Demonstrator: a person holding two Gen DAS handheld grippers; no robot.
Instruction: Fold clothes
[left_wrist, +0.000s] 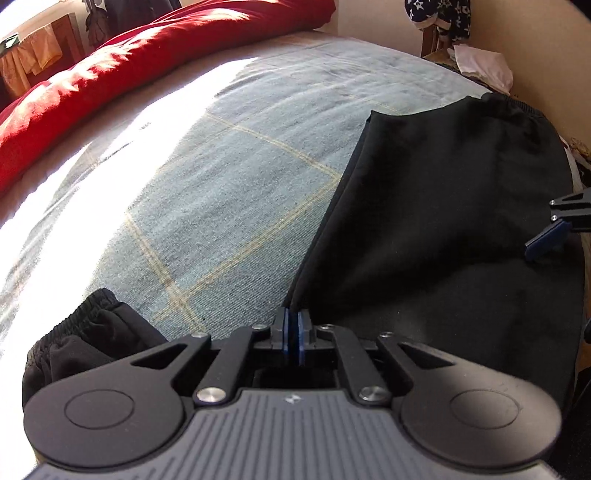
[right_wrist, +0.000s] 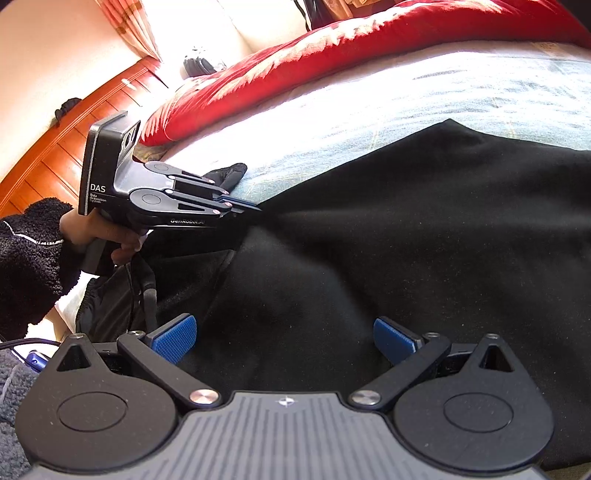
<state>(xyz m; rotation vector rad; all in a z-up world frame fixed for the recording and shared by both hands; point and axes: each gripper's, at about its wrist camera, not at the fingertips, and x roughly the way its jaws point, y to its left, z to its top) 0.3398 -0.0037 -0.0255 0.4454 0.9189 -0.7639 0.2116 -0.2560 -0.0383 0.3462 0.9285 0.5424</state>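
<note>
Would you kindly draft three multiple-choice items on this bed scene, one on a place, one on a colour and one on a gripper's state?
1. Where does the black garment lie?
A. on the checked bedspread
B. on a wooden floor
C. inside a basket

2. What colour is the quilt along the far side of the bed?
A. green
B. red
C. white

3. How does the right gripper stand?
A. shut on a sock
B. shut with nothing in it
C. open over the black cloth

Answers:
1 A, the garment spreads over the pale blue checked cover.
2 B, the bunched quilt is bright red in both views.
3 C, its blue pads stand wide apart, while the left gripper pinches the garment's edge.
</note>
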